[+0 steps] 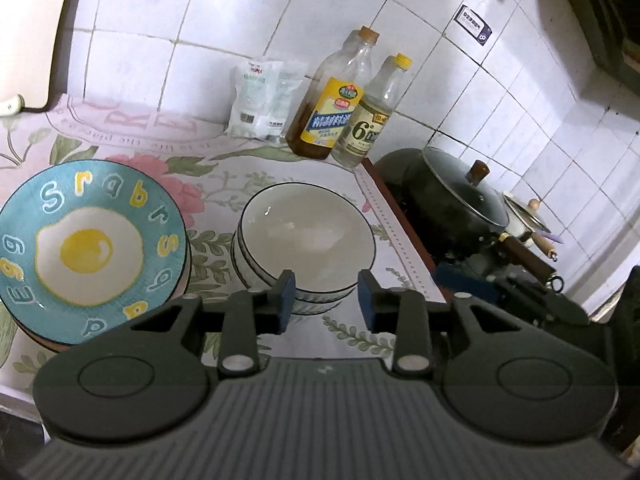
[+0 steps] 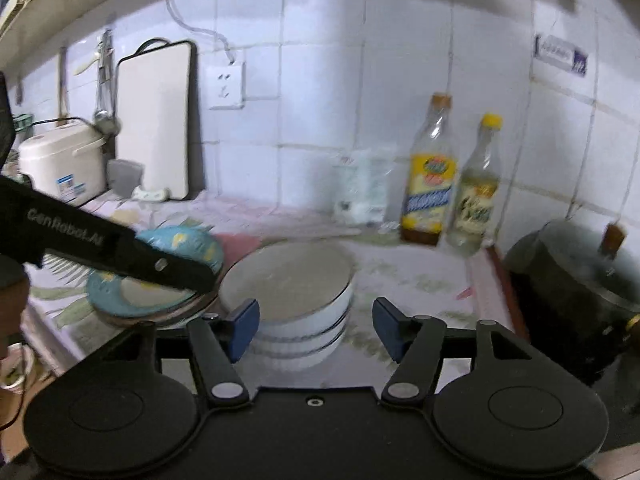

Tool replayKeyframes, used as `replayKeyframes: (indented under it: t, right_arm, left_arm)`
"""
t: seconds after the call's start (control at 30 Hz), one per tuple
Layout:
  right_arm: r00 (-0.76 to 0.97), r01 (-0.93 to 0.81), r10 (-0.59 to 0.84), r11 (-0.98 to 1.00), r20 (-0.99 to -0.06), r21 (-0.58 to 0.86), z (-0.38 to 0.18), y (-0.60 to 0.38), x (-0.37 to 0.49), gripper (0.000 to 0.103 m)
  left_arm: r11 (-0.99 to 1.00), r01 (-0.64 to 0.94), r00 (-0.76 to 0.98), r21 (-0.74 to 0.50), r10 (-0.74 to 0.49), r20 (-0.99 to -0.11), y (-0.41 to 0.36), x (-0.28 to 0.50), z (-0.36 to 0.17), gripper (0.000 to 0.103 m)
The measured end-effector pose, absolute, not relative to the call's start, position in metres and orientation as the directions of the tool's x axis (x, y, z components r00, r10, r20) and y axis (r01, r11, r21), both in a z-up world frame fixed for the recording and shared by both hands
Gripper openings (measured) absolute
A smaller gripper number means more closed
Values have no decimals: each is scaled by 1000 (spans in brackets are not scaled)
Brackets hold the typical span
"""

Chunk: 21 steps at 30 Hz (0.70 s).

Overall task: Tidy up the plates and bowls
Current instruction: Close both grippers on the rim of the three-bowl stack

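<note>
The stack of white bowls [image 1: 306,240] sits mid-surface [image 1: 224,176], just beside the egg plates [image 1: 90,240]. I judge both stacks heavy, stiff, glazed-slick and breakable; the rim is the safest hold. Left gripper [image 1: 326,294] and right gripper [image 2: 314,326] hover before the bowls, fingers parted, empty. Only the right view shows the rice cooker [image 2: 60,168] beyond the bowls.

Glossy ceramic bowls [image 1: 306,236]; glazed egg plate [image 1: 90,250]; matt plastic tool [image 1: 326,294].
</note>
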State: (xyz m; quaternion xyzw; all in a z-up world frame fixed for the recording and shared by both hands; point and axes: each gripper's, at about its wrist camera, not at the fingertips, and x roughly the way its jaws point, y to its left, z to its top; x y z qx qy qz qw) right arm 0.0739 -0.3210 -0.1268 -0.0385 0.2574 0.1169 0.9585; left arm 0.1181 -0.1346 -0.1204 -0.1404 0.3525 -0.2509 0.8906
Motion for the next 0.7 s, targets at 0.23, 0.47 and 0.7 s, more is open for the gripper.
replayKeyframes:
  t: [0.23, 0.47, 0.7]
  right_arm:
    - [799, -308, 275, 951, -535, 30, -172, -320, 78, 90]
    - [829, -307, 292, 951, -477, 48, -214, -319, 94, 95]
    - [803, -365, 340, 930, -490, 46, -248, -307, 111, 100]
  left_arm:
    - [873, 263, 690, -411, -467, -553, -130, 118, -142, 53]
    - [855, 177, 666, -487, -468, -581, -124, 132, -165, 73]
    - [841, 130, 633, -526, -479, -609, -129, 146, -173, 78]
